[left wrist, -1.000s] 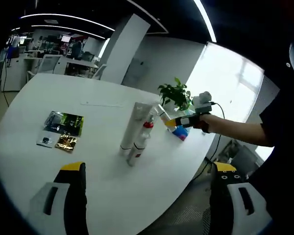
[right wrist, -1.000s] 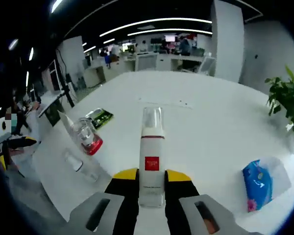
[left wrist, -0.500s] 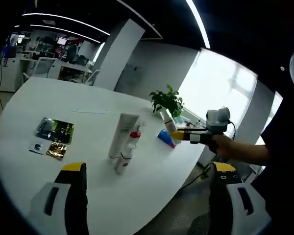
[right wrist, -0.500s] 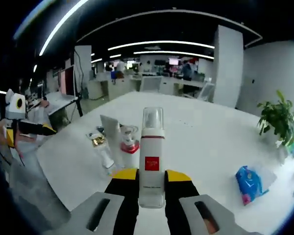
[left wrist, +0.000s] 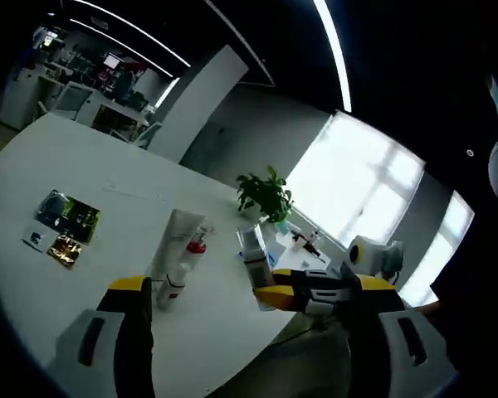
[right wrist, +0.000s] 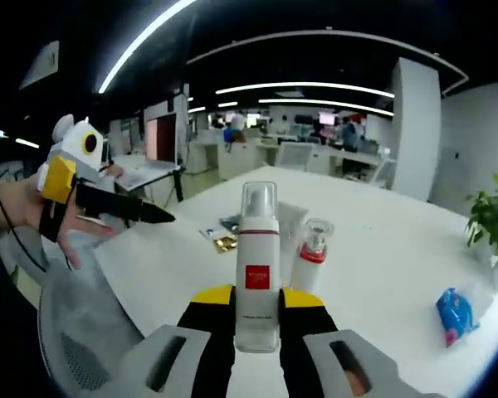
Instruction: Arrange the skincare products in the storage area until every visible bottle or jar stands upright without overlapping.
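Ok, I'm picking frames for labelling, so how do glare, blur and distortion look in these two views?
Left gripper view: the window is blown out, the room above is dark, and fisheye bends the white table; the small packets are soft. Right gripper view: the held pump bottle is sharp and evenly lit, while the left gripper at the edge is stretched.

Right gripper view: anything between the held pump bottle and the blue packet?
Only bare white table. The red-collared bottle stands just right of the pump bottle gripped in the right hand-held gripper; the stretch on to the blue packet is bare.
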